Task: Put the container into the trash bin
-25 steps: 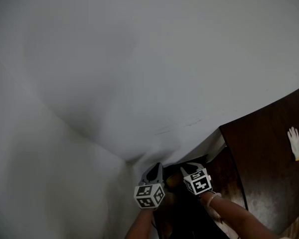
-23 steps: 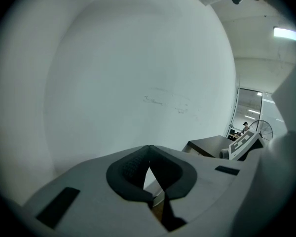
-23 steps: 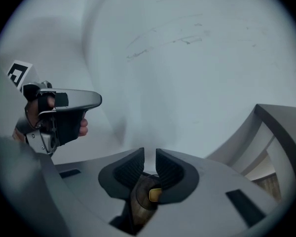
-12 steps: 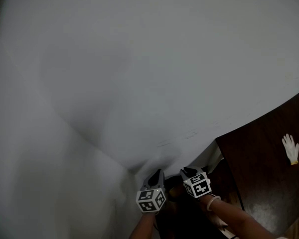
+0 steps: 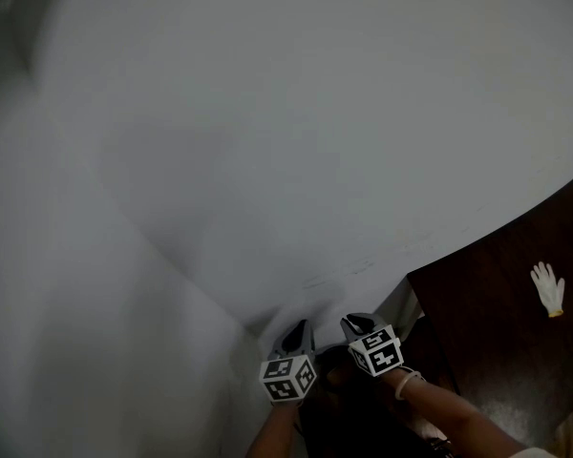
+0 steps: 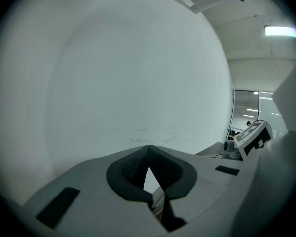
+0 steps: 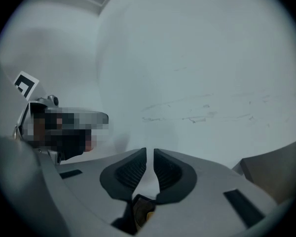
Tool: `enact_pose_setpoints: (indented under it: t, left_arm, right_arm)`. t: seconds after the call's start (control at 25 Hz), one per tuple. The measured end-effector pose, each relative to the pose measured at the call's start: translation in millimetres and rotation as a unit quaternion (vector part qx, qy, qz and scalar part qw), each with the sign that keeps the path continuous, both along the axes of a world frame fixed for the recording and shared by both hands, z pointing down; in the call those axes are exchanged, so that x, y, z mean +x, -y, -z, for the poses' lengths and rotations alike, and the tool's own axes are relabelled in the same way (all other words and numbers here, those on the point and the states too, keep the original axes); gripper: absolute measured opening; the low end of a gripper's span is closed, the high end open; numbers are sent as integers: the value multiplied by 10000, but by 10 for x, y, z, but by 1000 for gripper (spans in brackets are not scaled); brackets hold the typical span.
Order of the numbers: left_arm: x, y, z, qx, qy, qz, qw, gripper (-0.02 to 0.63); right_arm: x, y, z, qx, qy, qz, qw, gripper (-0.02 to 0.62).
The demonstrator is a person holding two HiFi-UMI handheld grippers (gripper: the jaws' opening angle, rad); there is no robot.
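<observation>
Apparently the carrying part of the task is over, because neither tool holds anything. Your left gripper (image 6: 149,149) has its jaws together, tip against tip, with nothing between them. Your right gripper (image 7: 150,154) shows a thin slit between its jaws, which are closing. Only the white wall (image 5: 315,141) shows through that slit, so this gripper is empty too. The two grippers are side by side, near each other, and both point at the wall just ahead of them.

The container is in no view, so I cannot say where it lies. Directly below both grippers the head view shows a dark shape (image 5: 349,418). It may be the trash bin, but it is too dark to name with certainty, and its inside is not visible. To the right of your right gripper, well apart, stands a dark wooden table (image 5: 497,351) with a white glove (image 5: 547,289) lying on it. The glove is not part of the task.

If the dark shape is the bin, I judge that the container is probably inside already and only the pulling away of your hands is left. The pictures do not prove this. If it is not inside, you must find the container, grip it and bring it over the bin.
</observation>
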State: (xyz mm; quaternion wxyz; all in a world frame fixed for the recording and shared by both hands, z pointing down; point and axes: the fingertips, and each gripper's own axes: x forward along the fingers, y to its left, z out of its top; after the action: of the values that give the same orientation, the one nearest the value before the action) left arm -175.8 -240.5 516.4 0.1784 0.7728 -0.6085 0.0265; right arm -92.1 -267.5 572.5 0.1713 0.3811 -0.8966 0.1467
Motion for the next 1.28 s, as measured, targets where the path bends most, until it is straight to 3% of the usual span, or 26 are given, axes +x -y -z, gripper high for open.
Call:
enact_pose_setpoints:
  t: [0.72, 1.28]
  left_arm:
    - [156, -191, 860, 478, 161, -104, 9987, 20]
    - [287, -329, 1393, 806, 371, -186, 9959, 20]
  right_arm:
    - [227, -195, 1093, 931, 341, 60, 9951, 23]
    - [366, -373, 1864, 1703, 780, 205, 9821, 9]
